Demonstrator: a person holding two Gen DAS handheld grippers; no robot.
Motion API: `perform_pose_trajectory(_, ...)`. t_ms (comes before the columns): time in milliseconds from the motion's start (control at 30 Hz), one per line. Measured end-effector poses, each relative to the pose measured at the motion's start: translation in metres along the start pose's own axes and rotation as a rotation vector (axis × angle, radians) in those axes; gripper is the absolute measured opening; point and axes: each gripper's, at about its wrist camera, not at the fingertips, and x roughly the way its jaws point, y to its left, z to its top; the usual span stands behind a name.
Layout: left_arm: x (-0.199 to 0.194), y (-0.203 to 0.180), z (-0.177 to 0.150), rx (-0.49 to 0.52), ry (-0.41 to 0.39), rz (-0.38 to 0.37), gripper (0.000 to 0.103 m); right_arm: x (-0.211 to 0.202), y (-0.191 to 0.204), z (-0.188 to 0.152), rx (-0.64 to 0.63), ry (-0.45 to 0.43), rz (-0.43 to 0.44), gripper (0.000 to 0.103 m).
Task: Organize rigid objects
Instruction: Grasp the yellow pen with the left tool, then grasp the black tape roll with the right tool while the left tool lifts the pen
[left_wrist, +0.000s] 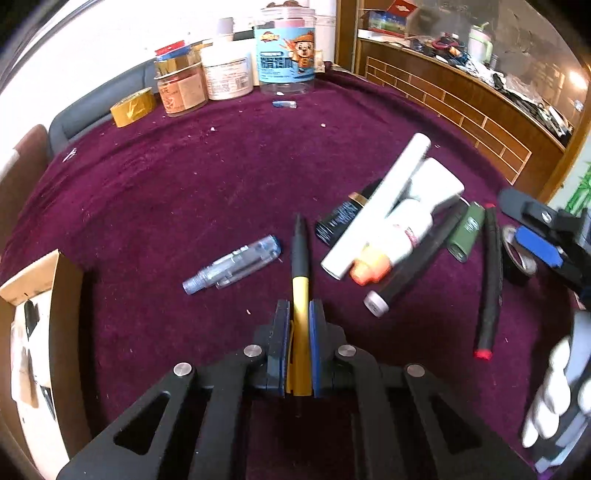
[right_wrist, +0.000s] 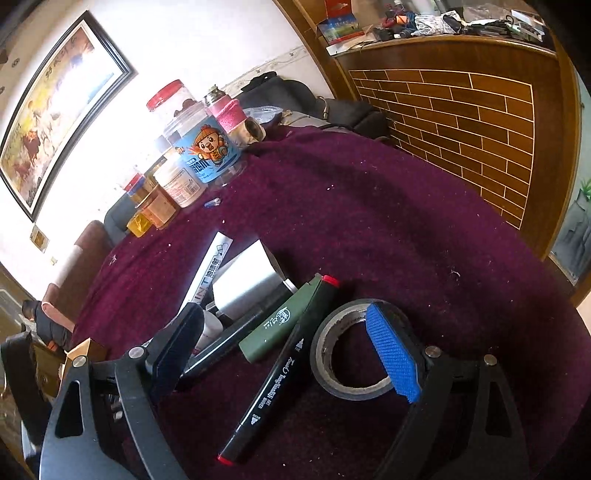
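The yellow-and-black pen (left_wrist: 300, 280) sits pinched between the blue pads of the left gripper (left_wrist: 300, 314), its yellow barrel clamped and its black end pointing away over the purple tablecloth (left_wrist: 184, 184). The step in hand looks like the pick-up of one loose item; the next move probably calls for a clean lift and a carry to wherever the pens are gathered, perhaps the cardboard box (left_wrist: 44, 295) at the left edge, though I cannot tell if that is the goal.

Just beyond the pen lies a clear blue pen (left_wrist: 232, 266), apart from it. To the right is the heap: a white tube (left_wrist: 380, 206), a glue bottle with an orange cap (left_wrist: 391, 243), a green lighter (right_wrist: 280, 321) and a black art marker (right_wrist: 280, 369).

The right gripper (right_wrist: 291, 350) stands spread wide over that marker, holding nothing, one pad over the roll of black tape (right_wrist: 351, 350). Jars (left_wrist: 258, 66) stand at the far edge.
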Motion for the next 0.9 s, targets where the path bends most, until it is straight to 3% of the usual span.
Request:
perform_pose_trajectory(267, -0.021, 0.014, -0.029, -0.059, 0.024, -0.059, 0.008, 0.003, 0.0, 0.001, 0.002, 0.007, -0.003, 0.09)
perform_pose_trajectory(433, -0.016, 0.001, -0.025, -0.026, -0.027, -0.025, 0.022, 0.003, -0.001, 0.001, 0.005, 0.006, 0.0, 0.09)
perform_pose_trajectory(500, -0.016, -0.002, -0.026, -0.003, -0.038, -0.014, 0.018, 0.003, -0.001, 0.001, 0.008, 0.005, 0.001, 0.09)
perform_pose_trajectory(533, -0.017, 0.001, -0.027, -0.016, -0.037, -0.039, 0.006, 0.003, -0.001, 0.001, 0.008, 0.004, 0.001, 0.09)
perform_pose_trajectory(600, -0.025, 0.011, -0.031, -0.07, -0.034, -0.101, 0.005, 0.004, -0.002, 0.001, 0.009, 0.004, 0.002, 0.09)
perform_pose_trajectory(900, -0.109, 0.054, -0.063, -0.242, -0.189, -0.279, 0.006, -0.001, -0.012, 0.008, 0.061, 0.009, 0.051, 0.09)
